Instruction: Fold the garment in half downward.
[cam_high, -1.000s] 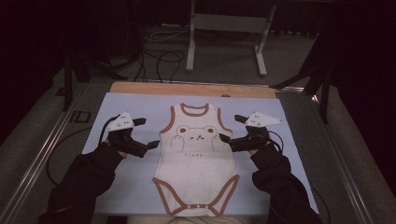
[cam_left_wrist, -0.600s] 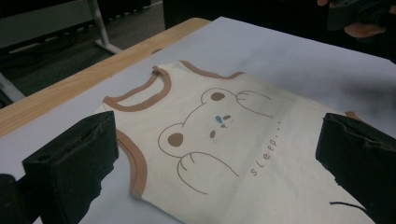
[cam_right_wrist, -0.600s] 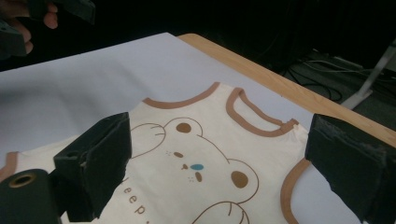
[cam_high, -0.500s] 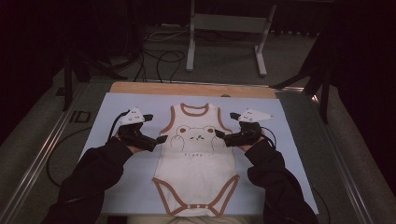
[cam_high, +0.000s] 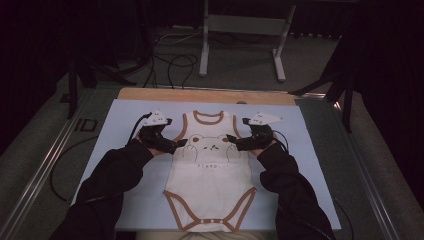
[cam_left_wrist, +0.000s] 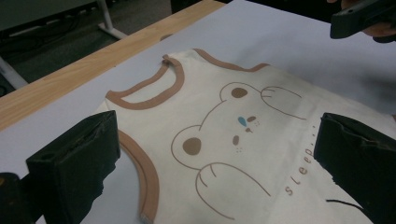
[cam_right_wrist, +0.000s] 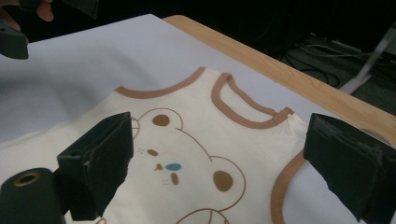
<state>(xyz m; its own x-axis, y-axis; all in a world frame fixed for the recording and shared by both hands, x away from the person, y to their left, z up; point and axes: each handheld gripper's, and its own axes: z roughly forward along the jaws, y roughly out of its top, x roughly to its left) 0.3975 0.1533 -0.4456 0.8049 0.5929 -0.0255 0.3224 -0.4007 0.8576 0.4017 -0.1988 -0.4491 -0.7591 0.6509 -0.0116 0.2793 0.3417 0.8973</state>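
Two grippers, left gripper (cam_high: 181, 144) and right gripper (cam_high: 231, 142), fingers wide open, flank the bodysuit's (cam_high: 210, 172) armholes, holding nothing; desk (cam_high: 310, 165) around it.

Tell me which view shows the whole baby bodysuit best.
The high view: the bodysuit lies flat there, seen from neckline to crotch snaps. The left gripper view and the right gripper view show just its upper part with the bear print, closer.

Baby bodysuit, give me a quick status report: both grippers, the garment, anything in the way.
Left gripper open at one armhole, right gripper open at the other. Bodysuit flat, face up on the white sheet. Nothing on it.
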